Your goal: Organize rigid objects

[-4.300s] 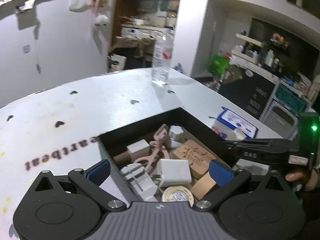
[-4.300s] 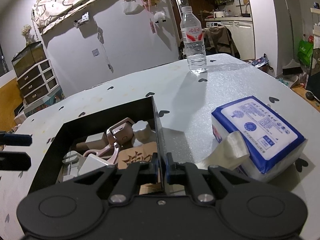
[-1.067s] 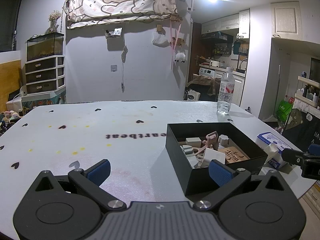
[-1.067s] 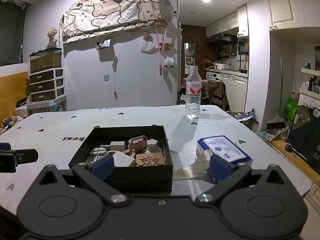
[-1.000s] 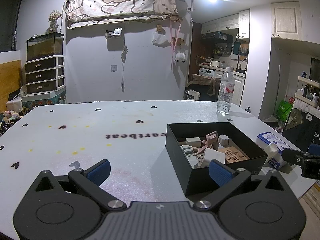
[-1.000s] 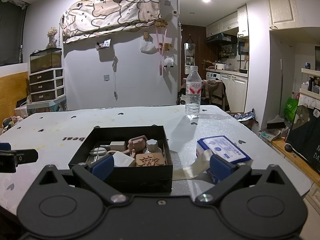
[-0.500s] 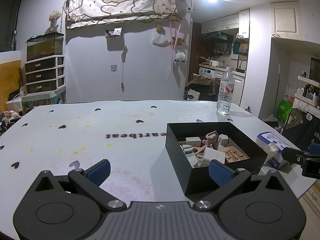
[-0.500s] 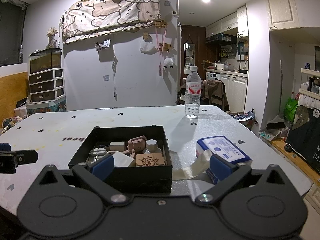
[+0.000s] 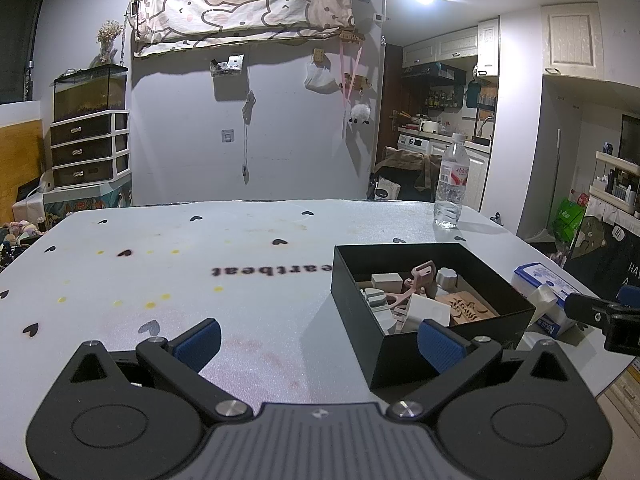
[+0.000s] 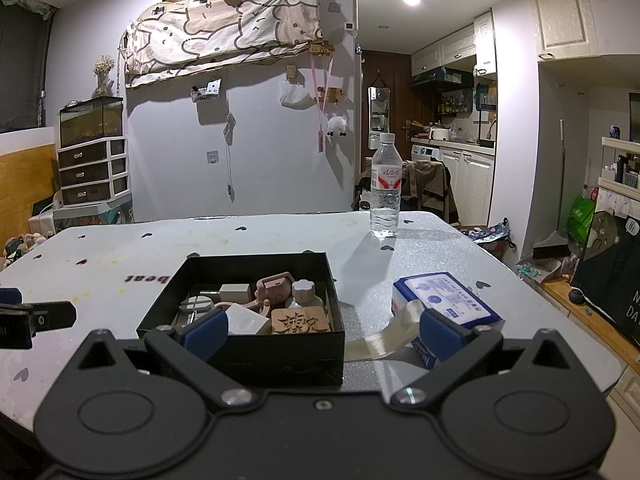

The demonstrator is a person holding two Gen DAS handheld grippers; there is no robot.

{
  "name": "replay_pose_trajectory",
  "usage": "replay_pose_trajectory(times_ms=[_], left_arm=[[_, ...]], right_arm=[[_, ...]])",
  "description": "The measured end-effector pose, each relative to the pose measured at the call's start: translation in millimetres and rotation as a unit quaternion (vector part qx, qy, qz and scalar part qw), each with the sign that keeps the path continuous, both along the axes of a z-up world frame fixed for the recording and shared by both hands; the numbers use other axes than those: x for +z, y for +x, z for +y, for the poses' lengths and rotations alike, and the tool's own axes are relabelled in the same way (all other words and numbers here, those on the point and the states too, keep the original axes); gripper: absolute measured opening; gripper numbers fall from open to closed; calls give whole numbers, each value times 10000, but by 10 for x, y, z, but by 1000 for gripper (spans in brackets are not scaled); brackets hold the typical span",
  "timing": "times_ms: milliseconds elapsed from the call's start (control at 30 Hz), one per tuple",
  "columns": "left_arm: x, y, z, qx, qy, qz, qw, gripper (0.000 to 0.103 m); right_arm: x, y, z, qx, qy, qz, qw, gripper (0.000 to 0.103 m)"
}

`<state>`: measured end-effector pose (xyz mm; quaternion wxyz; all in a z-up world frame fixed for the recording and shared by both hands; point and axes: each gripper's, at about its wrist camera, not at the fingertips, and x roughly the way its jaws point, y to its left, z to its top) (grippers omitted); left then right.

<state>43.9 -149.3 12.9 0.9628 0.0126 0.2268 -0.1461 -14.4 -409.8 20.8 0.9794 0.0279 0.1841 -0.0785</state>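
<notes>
1. Two tools sit low at the near edge of the white table (image 9: 168, 276), both with jaws spread wide and nothing between them.
2. Left tool (image 9: 318, 340): its blue pads (image 9: 199, 339) are far apart, one over bare table, the other in front of the near left corner of the black box (image 9: 362, 322).
3. Right tool (image 10: 320, 334): its blue pads (image 10: 206, 332) are likewise apart, straddling the front wall of the black box (image 10: 280, 354) and the near end of the tissue pack (image 10: 448, 300).
4. The black box stands open on the right half of the table and is packed with small rigid things: a carved wooden tile (image 10: 301, 321) against the front wall, a white block (image 10: 246, 323) beside it, a pink piece (image 10: 274, 288) behind, a small white-capped bottle (image 10: 306, 294), and a grey cube (image 10: 235, 292) toward the back.
5. The blue-and-white tissue pack lies just right of the box, a clear strip trailing from it toward the box.
6. A water bottle (image 10: 386, 190) stands upright near the far edge, well apart from the box.
7. Black hearts and the printed word "beat" mark the table surface.
</notes>
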Motion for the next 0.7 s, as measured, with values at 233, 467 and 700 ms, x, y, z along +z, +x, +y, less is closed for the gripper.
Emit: replay_pose_trajectory(times_ms=[233, 467, 700], left_arm=[[1, 0, 0, 0, -1, -1, 10000, 103], [2, 1, 0, 1, -1, 2, 10000, 103], [4, 0, 7, 0, -2, 5, 10000, 103]], right_arm=[[12, -5, -8, -7, -3, 1, 10000, 103], [8, -5, -5, -3, -4, 1, 10000, 103], [13, -6, -8, -2, -3, 4, 10000, 103]])
